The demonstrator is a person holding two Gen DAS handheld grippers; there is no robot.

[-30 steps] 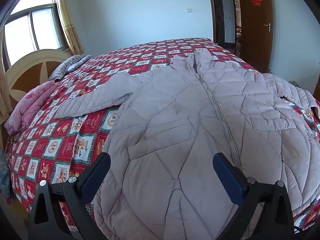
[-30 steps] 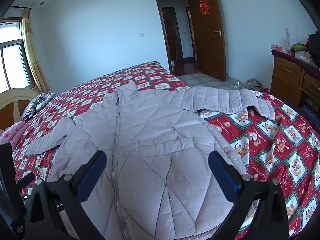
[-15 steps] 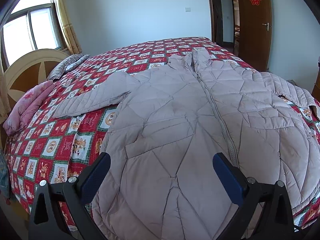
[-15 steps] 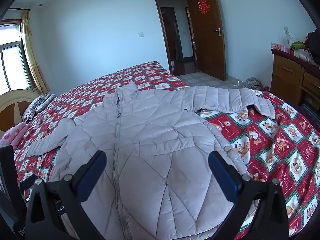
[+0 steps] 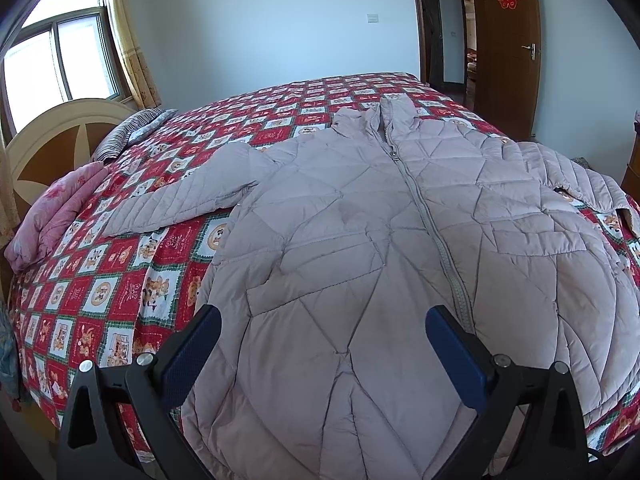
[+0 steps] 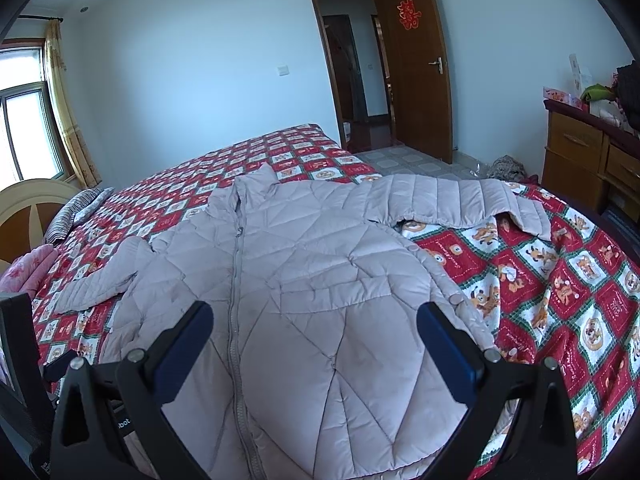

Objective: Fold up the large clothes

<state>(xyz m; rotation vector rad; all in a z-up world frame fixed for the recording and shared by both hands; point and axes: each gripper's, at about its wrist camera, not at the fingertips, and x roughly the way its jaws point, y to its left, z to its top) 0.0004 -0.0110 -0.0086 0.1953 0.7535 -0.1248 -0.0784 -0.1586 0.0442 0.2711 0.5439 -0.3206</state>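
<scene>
A large pale pink-grey quilted jacket point(image 5: 360, 248) lies flat and zipped, front up, on a bed, collar away from me, both sleeves spread out to the sides. It also shows in the right wrist view point(image 6: 320, 280). My left gripper point(image 5: 320, 336) is open and empty, held above the jacket's lower left front. My right gripper point(image 6: 316, 332) is open and empty above the lower right front. The hem nearest me is partly hidden behind the gripper frames.
The bed has a red checked cartoon-print cover point(image 5: 120, 280). A pink folded quilt point(image 5: 52, 216), a striped pillow point(image 5: 128, 136) and a wooden headboard point(image 5: 60, 136) are at the left. A wooden dresser point(image 6: 592, 160) and an open door point(image 6: 420, 80) stand on the right.
Both grippers have drawn back and up slightly, so the jacket sits a little lower and farther in both views. Both jaws stay open.
</scene>
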